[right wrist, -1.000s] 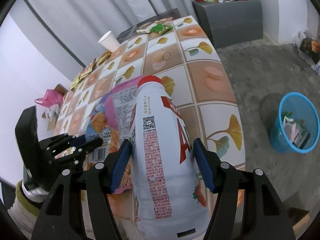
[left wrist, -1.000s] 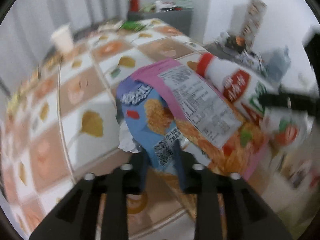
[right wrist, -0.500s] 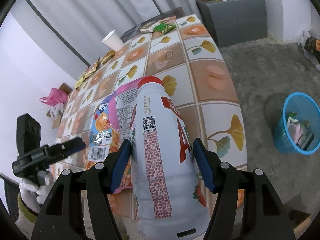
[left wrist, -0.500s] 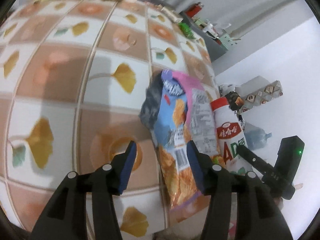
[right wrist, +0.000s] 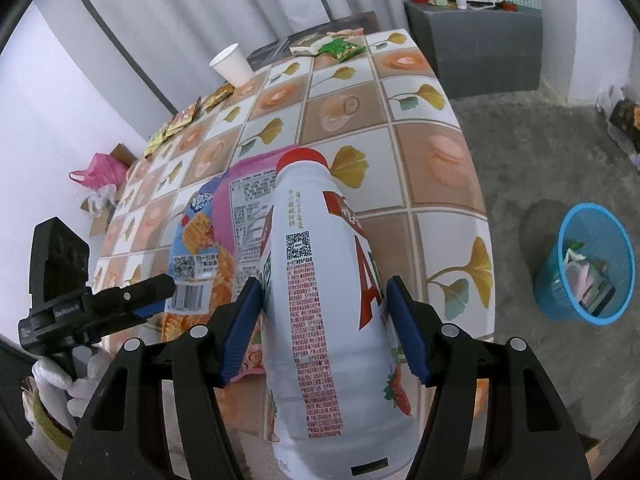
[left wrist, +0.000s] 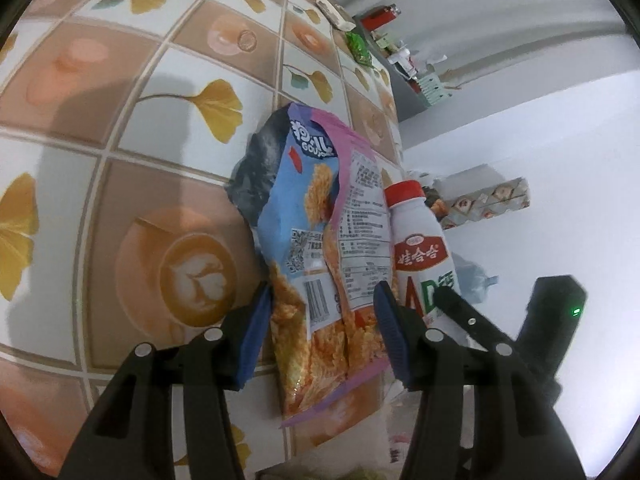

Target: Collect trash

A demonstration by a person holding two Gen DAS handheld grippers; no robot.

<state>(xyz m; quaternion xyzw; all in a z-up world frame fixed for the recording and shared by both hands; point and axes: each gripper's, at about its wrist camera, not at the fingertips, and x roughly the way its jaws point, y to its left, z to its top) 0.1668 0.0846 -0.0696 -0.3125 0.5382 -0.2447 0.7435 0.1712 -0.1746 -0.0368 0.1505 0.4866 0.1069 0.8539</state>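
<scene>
A blue and pink snack bag point(left wrist: 324, 240) lies on the tiled table point(left wrist: 120, 128) near its edge. My left gripper point(left wrist: 322, 332) is open, its fingers on either side of the bag's near end. My right gripper point(right wrist: 324, 328) is shut on a white bottle with a red cap point(right wrist: 328, 300), held beside the bag point(right wrist: 208, 248). The bottle also shows in the left wrist view point(left wrist: 420, 248), right of the bag. The left gripper shows in the right wrist view point(right wrist: 156, 296).
A blue basket point(right wrist: 588, 268) with trash in it stands on the floor right of the table. A paper cup point(right wrist: 232, 64), a green wrapper point(right wrist: 340, 48) and several small packets point(right wrist: 180, 120) lie at the table's far end. A grey cabinet point(right wrist: 476, 44) stands behind.
My left gripper opened, letting the snack bag drop flat on the table, and now straddles the bag's near end. My right gripper kept holding the bottle, almost unmoved.
</scene>
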